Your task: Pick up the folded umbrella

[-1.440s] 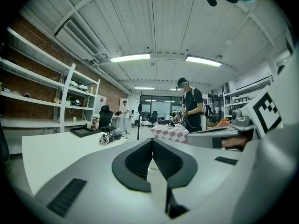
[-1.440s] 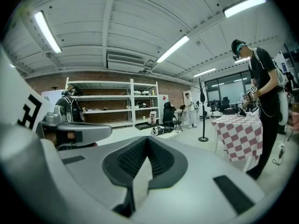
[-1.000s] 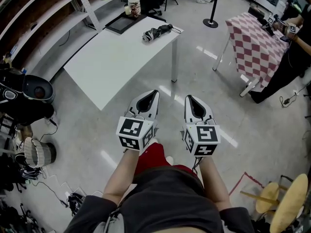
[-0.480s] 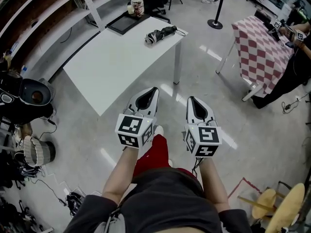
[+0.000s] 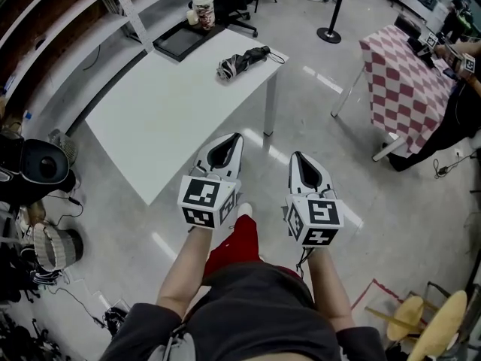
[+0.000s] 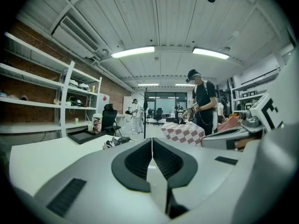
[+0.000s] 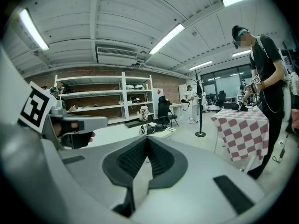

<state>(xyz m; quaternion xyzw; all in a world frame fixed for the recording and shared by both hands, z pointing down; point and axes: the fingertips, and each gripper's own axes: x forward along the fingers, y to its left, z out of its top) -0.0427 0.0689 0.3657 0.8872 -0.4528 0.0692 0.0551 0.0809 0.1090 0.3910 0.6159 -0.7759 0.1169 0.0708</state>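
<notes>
Left tool [image 5: 237, 137] and right tool [image 5: 295, 156] are each closed to a narrow slit, pads meeting with nothing between them. They are held side by side over the floor and point toward the white counter [image 5: 150, 119], short of its near edge.

On that counter, the folded umbrella [image 5: 242, 61] lies on its side near the far right corner, close to the right edge and well apart from both tools. A black tray [image 5: 180, 40] sits just beyond it at the far end.

It looks like a compact model, so it is probably light enough for one tool to lift. I would expect a stiff core of shaft and ribs under soft, loosely bunched fabric that gives first and may slip against the pads. The paler, bulkier end points left. The darker, slimmer end points right, where a thin cord loop [image 5: 277, 52] trails off, so that is likely the handle, though it is too small to be sure.

The best hold seems to be across the thick middle of the bundle, with the jaws opened wide and closed firmly enough to reach the rigid ribs. The cord is too thin and limp to pinch.
</notes>
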